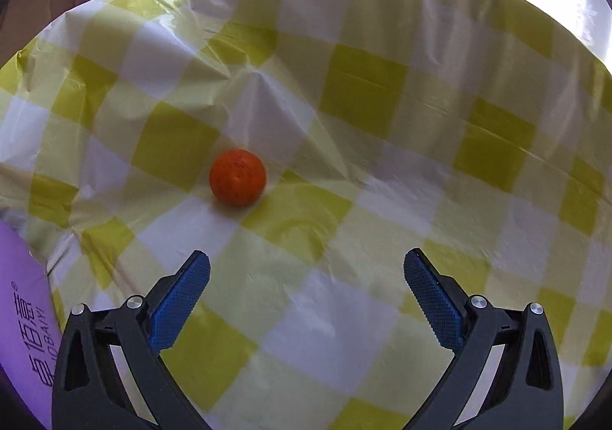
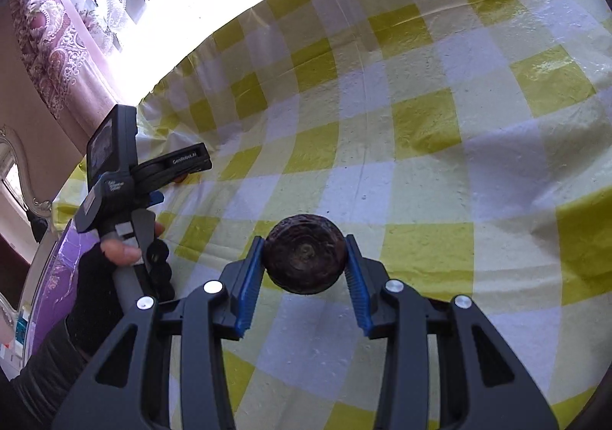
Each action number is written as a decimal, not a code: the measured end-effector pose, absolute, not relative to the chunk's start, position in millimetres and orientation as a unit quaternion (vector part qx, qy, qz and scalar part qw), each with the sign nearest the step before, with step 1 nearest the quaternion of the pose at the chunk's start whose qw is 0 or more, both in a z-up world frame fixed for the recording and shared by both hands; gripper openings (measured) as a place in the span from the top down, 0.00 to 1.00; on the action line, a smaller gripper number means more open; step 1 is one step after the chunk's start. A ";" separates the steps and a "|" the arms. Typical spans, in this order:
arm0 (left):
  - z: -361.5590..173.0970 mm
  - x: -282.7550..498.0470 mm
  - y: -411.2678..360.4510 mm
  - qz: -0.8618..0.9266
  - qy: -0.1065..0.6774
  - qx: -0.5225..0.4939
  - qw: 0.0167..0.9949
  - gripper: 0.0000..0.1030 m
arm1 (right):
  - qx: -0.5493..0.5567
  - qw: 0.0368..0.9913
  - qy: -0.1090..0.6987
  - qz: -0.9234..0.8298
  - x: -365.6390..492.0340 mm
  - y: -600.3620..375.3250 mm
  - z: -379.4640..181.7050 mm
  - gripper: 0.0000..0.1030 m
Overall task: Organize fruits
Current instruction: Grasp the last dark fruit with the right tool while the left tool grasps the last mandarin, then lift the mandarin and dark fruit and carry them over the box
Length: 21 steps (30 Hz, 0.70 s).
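Nearest the lens in the right wrist view, the right gripper (image 2: 305, 258) is clamped on a dark, round fruit (image 2: 305, 253), its blue pads (image 2: 250, 277) pressing the two sides at the widest part, low in the middle of the frame and above the checked tablecloth (image 2: 420, 116). The rind looks rough and leathery, with a dried stem end facing the camera; I judge it firm and fairly light, unlikely to slip against the ribbed pads, though a hard squeeze could bruise it. In the left wrist view the left gripper (image 1: 306, 269) fills the bottom of the frame with its jaws spread wide and nothing between them. Beyond its left finger, left of centre, a small orange fruit (image 1: 237, 177) sits alone on the tablecloth (image 1: 382, 93) — round, free to roll, with a pebbled skin that should grip well. It probably gives a little under pressure, so the best hold is across its middle, one pad on each side, closing gently. A purple package (image 1: 23, 315) shows at the lower left edge. At the left of the right wrist view, a gloved hand (image 2: 111, 258) holds the left gripper's handle — farther off hang patterned curtains (image 2: 49, 32), upper left.
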<state>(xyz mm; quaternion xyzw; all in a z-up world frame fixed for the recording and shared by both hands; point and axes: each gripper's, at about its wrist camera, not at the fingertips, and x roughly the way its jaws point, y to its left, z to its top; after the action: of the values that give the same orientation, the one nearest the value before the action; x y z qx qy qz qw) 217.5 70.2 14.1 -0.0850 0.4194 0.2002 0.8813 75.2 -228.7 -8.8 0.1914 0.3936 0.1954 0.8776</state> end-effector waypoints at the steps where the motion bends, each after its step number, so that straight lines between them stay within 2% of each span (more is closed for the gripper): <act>1: 13.6 228.5 78.4 0.216 0.421 -0.090 0.876 0.04 | 0.190 0.877 0.395 0.196 75.6 -228.2 -9.2 0.60; 6: 8.1 267.0 114.1 0.253 0.437 -0.136 0.853 0.07 | 0.189 0.877 0.398 0.193 76.6 -227.2 -9.6 0.60; 10: 7.0 277.2 127.0 0.257 0.441 -0.154 0.846 0.14 | 0.187 0.876 0.400 0.193 77.2 -226.0 -9.7 0.60; 12: 9.5 280.7 124.2 0.254 0.435 -0.144 0.852 0.27 | 0.187 0.876 0.400 0.192 77.3 -225.6 -9.8 0.60; 14: 12.8 279.9 119.5 0.256 0.429 -0.131 0.856 0.55 | 0.186 0.877 0.400 0.192 77.1 -225.6 -9.7 0.60; 15: 14.7 279.1 117.0 0.253 0.427 -0.126 0.859 0.63 | 0.187 0.877 0.400 0.191 77.2 -226.0 -9.9 0.60; 21: 26.1 242.4 84.0 0.188 0.416 -0.114 0.882 0.66 | 0.190 0.877 0.401 0.186 76.9 -227.1 -10.5 0.60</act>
<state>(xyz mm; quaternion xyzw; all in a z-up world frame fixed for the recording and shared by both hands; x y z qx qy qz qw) 242.4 84.0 26.1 -0.1142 0.4161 0.1877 0.8824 76.9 -227.1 -10.5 0.1896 0.4014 0.1858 0.8766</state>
